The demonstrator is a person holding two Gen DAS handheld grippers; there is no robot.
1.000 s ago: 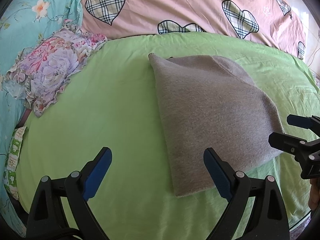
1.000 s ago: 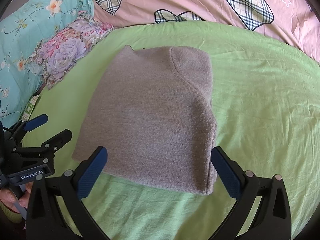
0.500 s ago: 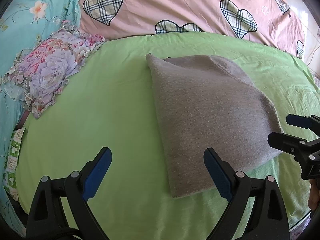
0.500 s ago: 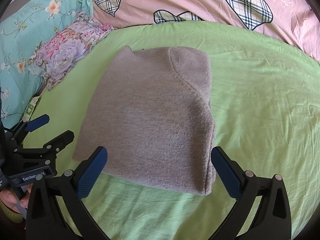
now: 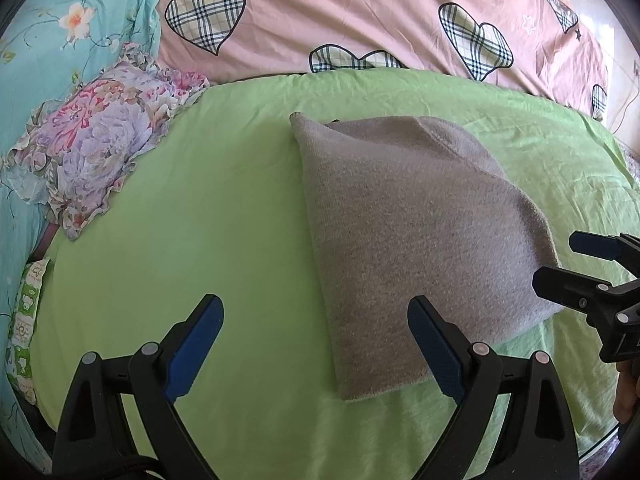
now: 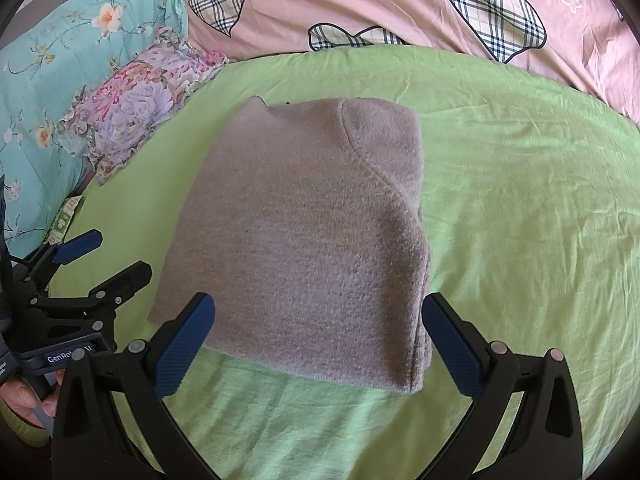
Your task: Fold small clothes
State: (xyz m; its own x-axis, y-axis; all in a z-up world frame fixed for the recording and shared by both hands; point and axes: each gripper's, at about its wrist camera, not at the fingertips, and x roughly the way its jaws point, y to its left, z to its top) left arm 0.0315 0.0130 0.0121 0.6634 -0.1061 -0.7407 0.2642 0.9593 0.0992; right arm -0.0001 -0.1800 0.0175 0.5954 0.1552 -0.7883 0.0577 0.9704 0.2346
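A grey knitted garment (image 5: pixel 416 232) lies folded into a compact rectangle on the green bedsheet (image 5: pixel 200 216); it also shows in the right wrist view (image 6: pixel 304 240). My left gripper (image 5: pixel 314 344) is open and empty, hovering at the garment's near left corner. It appears at the left of the right wrist view (image 6: pixel 104 256). My right gripper (image 6: pixel 318 336) is open and empty, straddling the garment's near edge from just above. It appears at the right edge of the left wrist view (image 5: pixel 560 260).
A floral frilled pillow (image 5: pixel 96 140) lies at the left of the sheet (image 6: pixel 520 240). A teal floral quilt (image 5: pixel 44 52) lies far left. A pink quilt with plaid hearts (image 5: pixel 360 20) runs along the back. A small green packet (image 5: pixel 28 312) sits at the left bed edge.
Both grippers have stayed open and drifted only slightly; the view has shifted a little. The garment lies unmoved.
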